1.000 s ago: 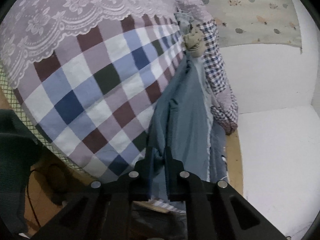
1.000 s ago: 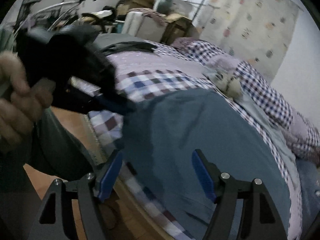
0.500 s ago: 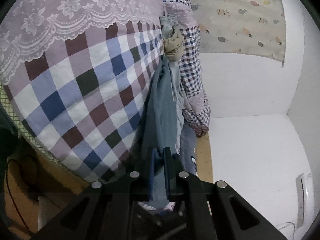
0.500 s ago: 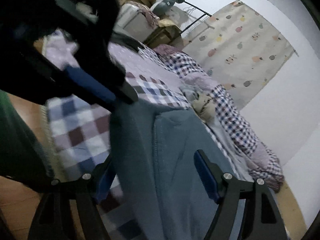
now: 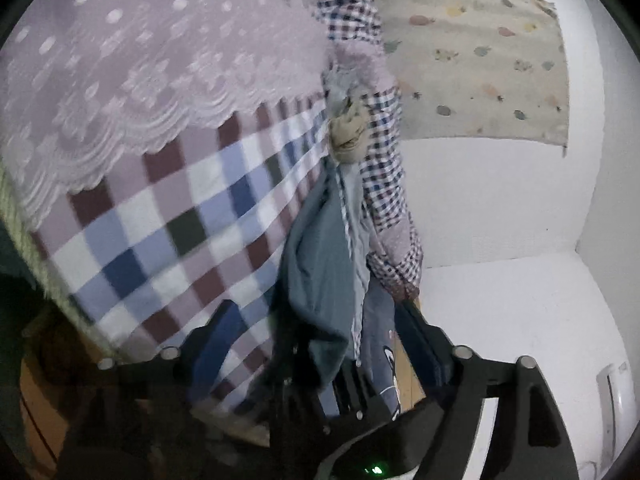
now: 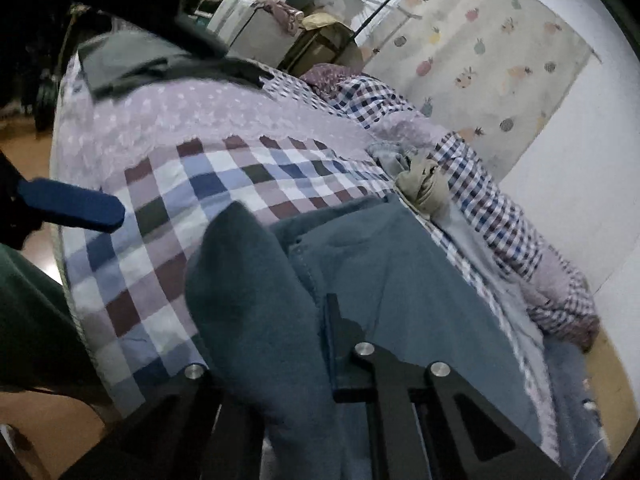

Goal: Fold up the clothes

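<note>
A teal sweatshirt (image 6: 400, 280) lies on the checked bedsheet (image 6: 192, 184), with one fold raised toward the camera. My right gripper (image 6: 320, 314) is shut on that fold; the cloth hides its left finger. In the left wrist view the same sweatshirt (image 5: 320, 256) hangs loosely between the spread blue fingers (image 5: 224, 332) of my left gripper (image 5: 316, 312), which is open and not clamping it. One blue finger (image 6: 72, 204) of the left gripper shows at the left of the right wrist view, away from the cloth.
A crumpled beige item (image 6: 424, 188) lies past the sweatshirt. A small-checked quilt (image 6: 500, 220) runs along the wall side. A dark folded garment (image 6: 132, 64) lies at the bed's far end, with boxes (image 6: 320, 40) behind it. Wooden floor (image 6: 48, 432) borders the bed.
My left gripper has opened and let go of the sweatshirt. My right gripper, open before, has shut on a fold of it.
</note>
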{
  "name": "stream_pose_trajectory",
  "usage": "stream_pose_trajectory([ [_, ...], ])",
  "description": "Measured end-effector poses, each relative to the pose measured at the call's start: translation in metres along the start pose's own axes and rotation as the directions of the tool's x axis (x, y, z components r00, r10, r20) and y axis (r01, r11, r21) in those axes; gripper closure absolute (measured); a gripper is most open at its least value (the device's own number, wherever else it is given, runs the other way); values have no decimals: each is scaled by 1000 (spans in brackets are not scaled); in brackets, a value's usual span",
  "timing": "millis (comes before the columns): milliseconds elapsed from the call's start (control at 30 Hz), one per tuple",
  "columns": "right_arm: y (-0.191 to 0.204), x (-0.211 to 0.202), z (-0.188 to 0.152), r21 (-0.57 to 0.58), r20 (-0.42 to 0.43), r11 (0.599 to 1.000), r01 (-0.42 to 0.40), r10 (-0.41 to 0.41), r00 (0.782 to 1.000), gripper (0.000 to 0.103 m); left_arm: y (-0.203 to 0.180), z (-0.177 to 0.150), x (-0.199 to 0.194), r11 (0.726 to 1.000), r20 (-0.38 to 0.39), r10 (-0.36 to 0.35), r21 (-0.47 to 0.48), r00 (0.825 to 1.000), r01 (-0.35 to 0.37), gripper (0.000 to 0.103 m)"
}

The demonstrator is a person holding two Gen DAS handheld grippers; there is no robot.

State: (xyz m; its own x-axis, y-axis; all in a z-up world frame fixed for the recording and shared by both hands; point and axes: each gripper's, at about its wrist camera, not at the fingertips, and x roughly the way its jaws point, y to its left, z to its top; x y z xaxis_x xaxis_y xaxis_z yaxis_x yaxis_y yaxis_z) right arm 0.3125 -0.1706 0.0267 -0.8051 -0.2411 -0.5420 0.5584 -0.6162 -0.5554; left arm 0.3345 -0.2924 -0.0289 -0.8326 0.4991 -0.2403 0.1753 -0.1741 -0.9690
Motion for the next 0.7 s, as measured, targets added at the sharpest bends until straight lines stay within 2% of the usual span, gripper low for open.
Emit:
stream_pose_trajectory([
  [167, -9, -16, 0, 58, 8, 996, -61, 61, 998, 100, -15, 13, 28, 996, -59, 64, 73, 996, -60, 20],
  [300, -20, -21, 1, 94, 21, 992, -81, 80, 997, 100, -25, 22, 43, 983, -106, 112, 159, 988, -94, 20],
  [533, -34, -24, 1, 142, 22, 985, -98, 96, 995, 100, -44, 36, 89, 957, -187, 159, 271, 969, -105, 20],
  [700, -41, -21, 1, 183, 14, 974, -131, 131, 991, 100, -55, 38, 115, 922, -222, 227, 363, 948, -136, 20],
])
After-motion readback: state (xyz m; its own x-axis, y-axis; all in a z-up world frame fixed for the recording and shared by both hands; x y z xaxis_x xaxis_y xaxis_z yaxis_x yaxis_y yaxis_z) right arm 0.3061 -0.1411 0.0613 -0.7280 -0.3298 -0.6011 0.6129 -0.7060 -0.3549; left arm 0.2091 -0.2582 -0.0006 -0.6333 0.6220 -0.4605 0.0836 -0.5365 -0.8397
